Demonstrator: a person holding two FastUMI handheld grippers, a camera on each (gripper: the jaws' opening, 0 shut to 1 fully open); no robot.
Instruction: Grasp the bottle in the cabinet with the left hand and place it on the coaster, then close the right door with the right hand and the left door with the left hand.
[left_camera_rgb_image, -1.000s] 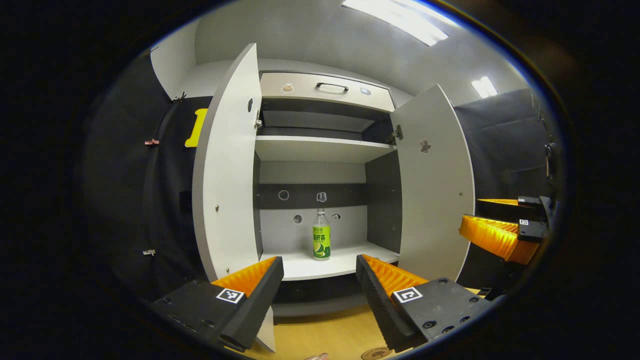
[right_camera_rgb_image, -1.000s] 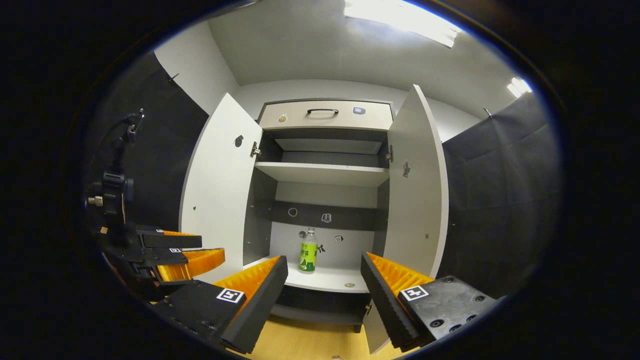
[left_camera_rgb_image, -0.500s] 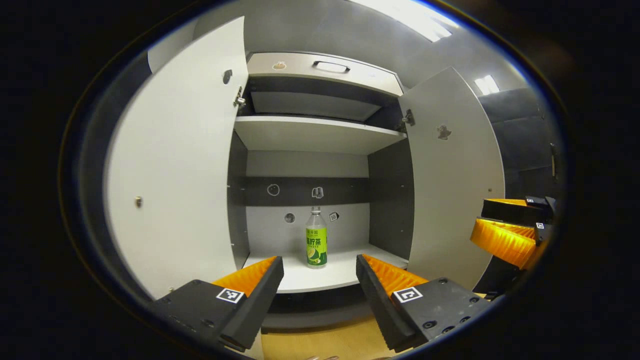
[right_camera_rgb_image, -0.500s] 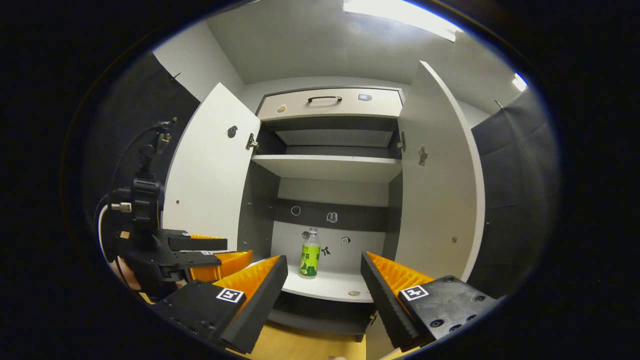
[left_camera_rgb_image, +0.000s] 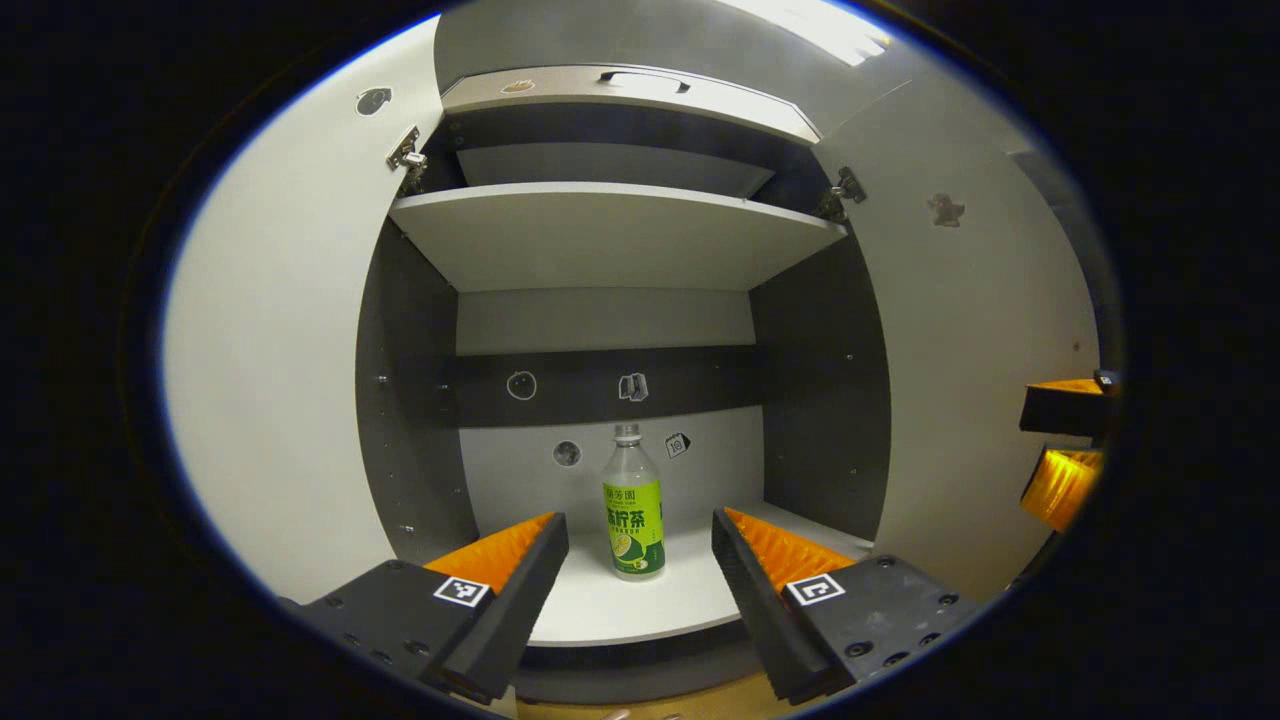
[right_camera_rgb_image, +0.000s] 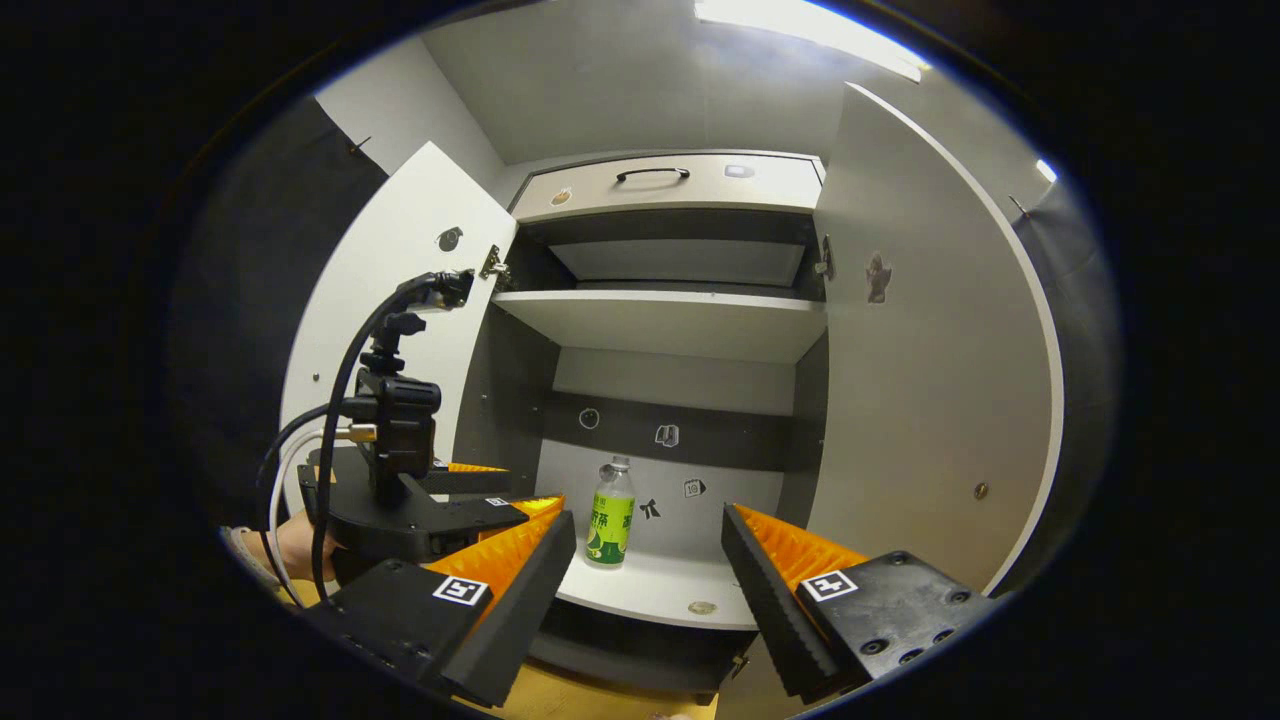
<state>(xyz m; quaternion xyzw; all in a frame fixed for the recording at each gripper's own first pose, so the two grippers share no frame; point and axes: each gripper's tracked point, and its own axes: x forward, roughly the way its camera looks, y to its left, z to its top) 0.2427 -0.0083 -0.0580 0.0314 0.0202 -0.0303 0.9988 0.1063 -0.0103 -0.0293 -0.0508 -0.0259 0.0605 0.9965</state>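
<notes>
Bottle stands upright at lower centre on the cabinet shelf, untouched, beyond the wide-open, empty left gripper; right gripper likewise gapes empty.

Light is thrown down from a ceiling light panel, burnt out to plain white at the top of the left gripper view; the same glare is seen on the panel in the right gripper view. The open cabinet doors are lit bright and even. Shadow is held under the upper shelf and along the dark side walls. Straight edges are bowed hard toward the rim by the fisheye. The bottle is rendered sharp, the rim softened.
</notes>
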